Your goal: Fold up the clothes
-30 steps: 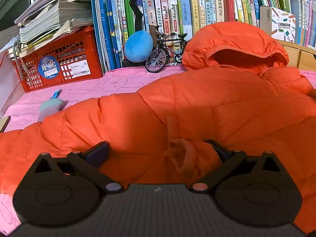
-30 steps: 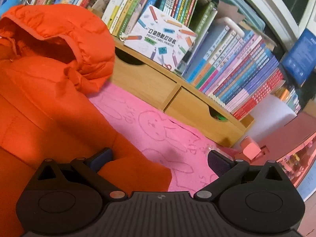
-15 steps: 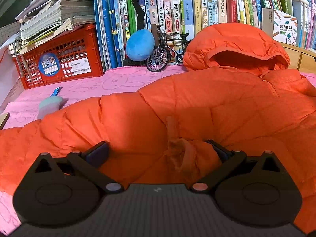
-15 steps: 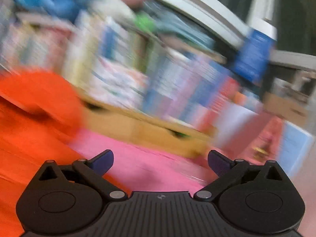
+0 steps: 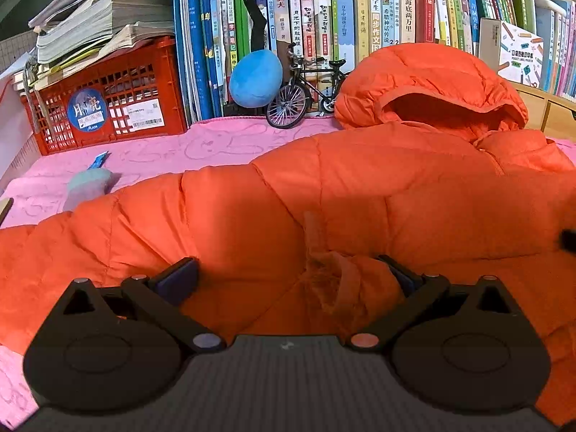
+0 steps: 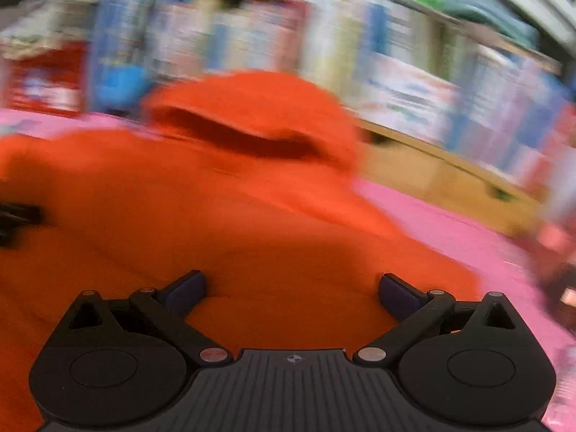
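Left wrist view: orange hooded puffer jacket point(image 5: 360, 194) lies spread on the pink cloth point(image 5: 201, 144) covering the table, hood toward the bookshelf point(image 5: 360, 7). Left hand-held gripper point(image 5: 288, 273) has jaws apart, a bunched fold of fabric between them, not clamped. Right wrist view is motion-blurred; right hand-held gripper point(image 6: 291, 288) is also apart, over the jacket body. Judgement: light, soft, puffy, slippery shell, so it springs back. Best to pinch a quilted seam, cuff or hem rather than the padded middle.

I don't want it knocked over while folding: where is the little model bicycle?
In the left wrist view, the model bicycle stands at the back against the books, between the blue plush ball and the orange jacket hood.
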A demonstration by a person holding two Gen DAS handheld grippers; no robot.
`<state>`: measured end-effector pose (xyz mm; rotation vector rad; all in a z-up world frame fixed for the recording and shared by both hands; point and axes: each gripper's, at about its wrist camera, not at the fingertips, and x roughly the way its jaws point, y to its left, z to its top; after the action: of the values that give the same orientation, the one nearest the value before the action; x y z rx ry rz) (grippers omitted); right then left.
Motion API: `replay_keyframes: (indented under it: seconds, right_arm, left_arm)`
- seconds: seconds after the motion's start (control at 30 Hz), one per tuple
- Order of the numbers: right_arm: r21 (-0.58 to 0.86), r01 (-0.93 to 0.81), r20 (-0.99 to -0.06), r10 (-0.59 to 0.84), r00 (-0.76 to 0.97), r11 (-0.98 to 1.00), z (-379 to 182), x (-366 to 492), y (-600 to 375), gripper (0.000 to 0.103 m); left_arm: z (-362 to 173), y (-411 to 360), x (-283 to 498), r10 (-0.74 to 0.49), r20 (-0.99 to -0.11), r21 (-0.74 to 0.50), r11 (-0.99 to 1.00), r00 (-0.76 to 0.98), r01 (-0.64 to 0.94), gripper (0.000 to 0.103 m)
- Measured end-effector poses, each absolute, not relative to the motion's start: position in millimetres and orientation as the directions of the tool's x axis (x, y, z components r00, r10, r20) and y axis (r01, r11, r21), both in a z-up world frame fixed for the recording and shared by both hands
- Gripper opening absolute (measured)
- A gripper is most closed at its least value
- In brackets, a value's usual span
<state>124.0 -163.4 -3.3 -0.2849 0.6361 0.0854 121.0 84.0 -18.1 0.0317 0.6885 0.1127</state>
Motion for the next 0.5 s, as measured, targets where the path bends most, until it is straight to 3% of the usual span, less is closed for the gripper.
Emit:
replay_keyframes:
  seconds: [0.13, 0.23, 0.5]
  right_arm:
    - [-0.363, -0.064, -0.544, -0.155, 0.825, 0.93, -11, 118, -204, 0.103]
    - [-0.372, -0.008, -0.545, -0.211, 0.811, 0.928, -15, 116, -225, 0.103]
    - [-0.343, 0.034, -0.552, -0.23, 0.802, 0.939, -22, 112, -247, 0.103]
  left_arm:
    - [-18, 84, 121, 0.109, -0.632, 0.065, 0.994, 0.767, -0.088, 0.103]
    - [-18, 84, 122, 0.108, -0.632, 0.064, 0.994, 0.767, -0.087, 0.103]
    - [-18, 84, 121, 0.104, -0.632, 0.059, 0.995, 0.768, -0.086, 0.103]
